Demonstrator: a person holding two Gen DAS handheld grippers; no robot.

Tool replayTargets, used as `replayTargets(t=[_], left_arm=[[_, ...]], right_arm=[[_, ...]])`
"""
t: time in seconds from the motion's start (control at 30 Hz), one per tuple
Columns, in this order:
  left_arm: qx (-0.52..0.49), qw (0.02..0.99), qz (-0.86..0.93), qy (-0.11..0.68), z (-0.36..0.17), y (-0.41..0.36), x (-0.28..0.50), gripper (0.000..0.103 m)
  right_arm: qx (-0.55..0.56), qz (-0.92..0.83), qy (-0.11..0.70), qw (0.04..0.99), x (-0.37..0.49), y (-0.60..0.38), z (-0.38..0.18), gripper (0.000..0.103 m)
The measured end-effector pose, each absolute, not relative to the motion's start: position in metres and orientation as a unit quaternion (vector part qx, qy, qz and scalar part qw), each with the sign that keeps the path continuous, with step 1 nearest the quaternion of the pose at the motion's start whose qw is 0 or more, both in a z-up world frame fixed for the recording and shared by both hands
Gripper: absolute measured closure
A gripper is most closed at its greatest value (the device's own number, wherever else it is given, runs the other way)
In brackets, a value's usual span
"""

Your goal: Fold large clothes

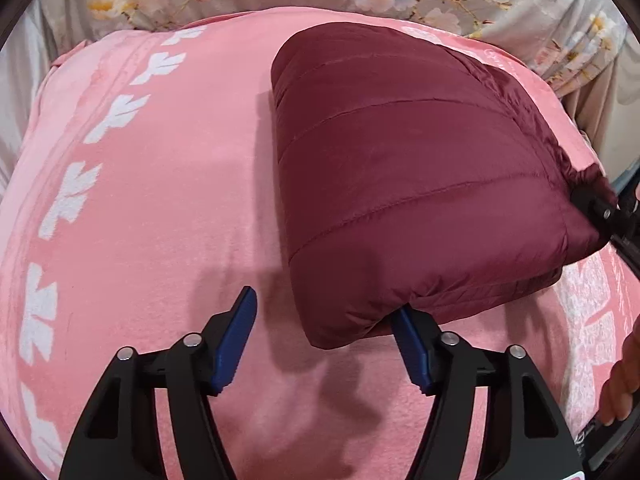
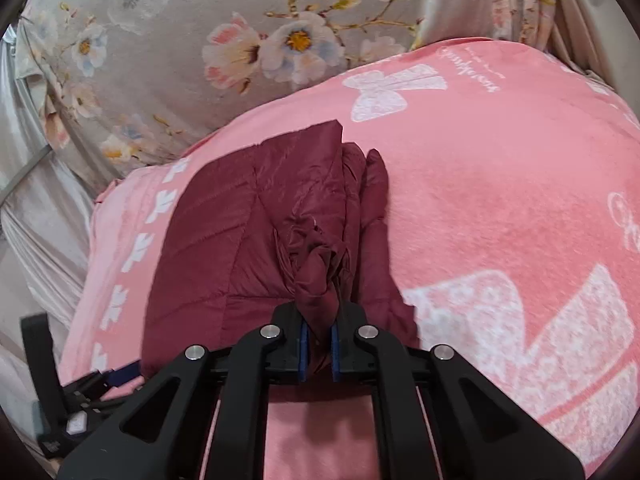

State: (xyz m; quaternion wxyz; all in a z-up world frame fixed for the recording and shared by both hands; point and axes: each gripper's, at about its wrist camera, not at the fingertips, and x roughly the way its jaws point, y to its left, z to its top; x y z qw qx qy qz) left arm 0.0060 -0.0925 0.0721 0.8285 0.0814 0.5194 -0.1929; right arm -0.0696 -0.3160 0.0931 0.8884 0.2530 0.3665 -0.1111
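Surface: pink blanket (image 1: 160,200), white motifs | far: floral sheet (image 2: 180,40) | maroon jacket (image 1: 400,180) folded, centre-right | left gripper (image 1: 324,344) spread apart | right gripper (image 2: 318,344) pinching jacket edge

We see a pink blanket (image 1: 152,200) with white butterfly prints spread underneath — behind it, we see grey fabric with a floral pattern (image 2: 168,52).

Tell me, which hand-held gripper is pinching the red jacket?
The right hand-held gripper pinches the maroon jacket; the left hand-held gripper is open, holding nothing.
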Motion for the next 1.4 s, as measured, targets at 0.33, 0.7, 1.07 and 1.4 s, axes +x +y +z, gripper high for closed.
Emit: replayTargets(t=[0.33, 0.7, 1.07, 1.4], left_arm=[[0.096, 0.812, -0.186, 0.545, 0.049, -0.11, 0.014, 0.047], [0.111, 0.816, -0.181, 0.538, 0.049, -0.108, 0.013, 0.046], [0.075, 0.842, -0.2, 0.496, 0.132, -0.066, 0.017, 0.046], [0.079, 0.9, -0.179, 0.389, 0.208, -0.061, 0.032, 0.042]], right_arm=[[0.239, -0.155, 0.409, 0.867, -0.073, -0.328, 0.042, 0.095], [0.169, -0.18, 0.41, 0.878, -0.06, -0.314, 0.032, 0.089], [0.252, -0.178, 0.348, 0.885, -0.101, -0.361, 0.106, 0.062], [0.247, -0.152, 0.324, 0.9, -0.042, -0.36, 0.146, 0.062]])
